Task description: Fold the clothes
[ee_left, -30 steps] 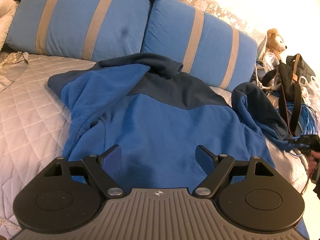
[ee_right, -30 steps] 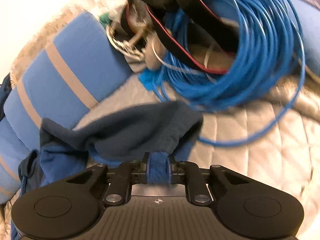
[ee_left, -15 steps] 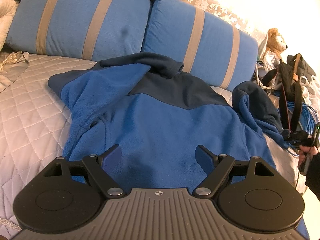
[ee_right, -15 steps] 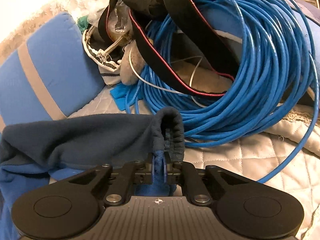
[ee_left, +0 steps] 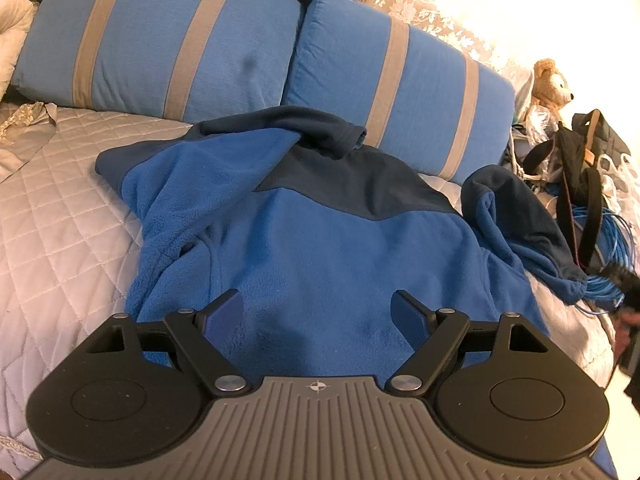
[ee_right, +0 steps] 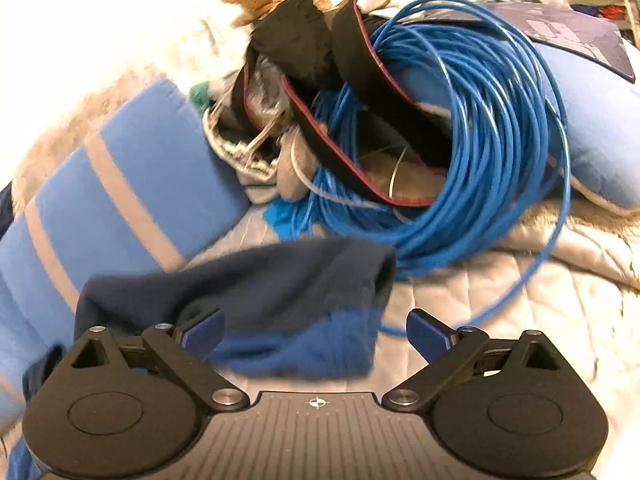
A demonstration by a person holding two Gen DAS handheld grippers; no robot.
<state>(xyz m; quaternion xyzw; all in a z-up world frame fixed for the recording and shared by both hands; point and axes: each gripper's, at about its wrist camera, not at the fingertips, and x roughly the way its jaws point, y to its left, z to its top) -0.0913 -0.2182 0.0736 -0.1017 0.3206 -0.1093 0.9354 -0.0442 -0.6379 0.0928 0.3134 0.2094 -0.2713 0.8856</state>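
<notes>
Fleece jacket spread on the bed, both grippers standing wide and holding nothing.

Left wrist view: my left gripper (ee_left: 318, 312) hangs spread over the blue fleece jacket (ee_left: 320, 248), whose hem it hides; the collar points to the striped pillows (ee_left: 248, 40) at the top, long axis up the frame, on a quilted bedspread (ee_left: 60, 232). Right wrist view, blurred: my right gripper (ee_right: 316, 334) has just been opening; the soft sleeve cuff (ee_right: 304, 308) lies loose between the jaws, pointing right toward coiled blue cable (ee_right: 500, 140).
</notes>
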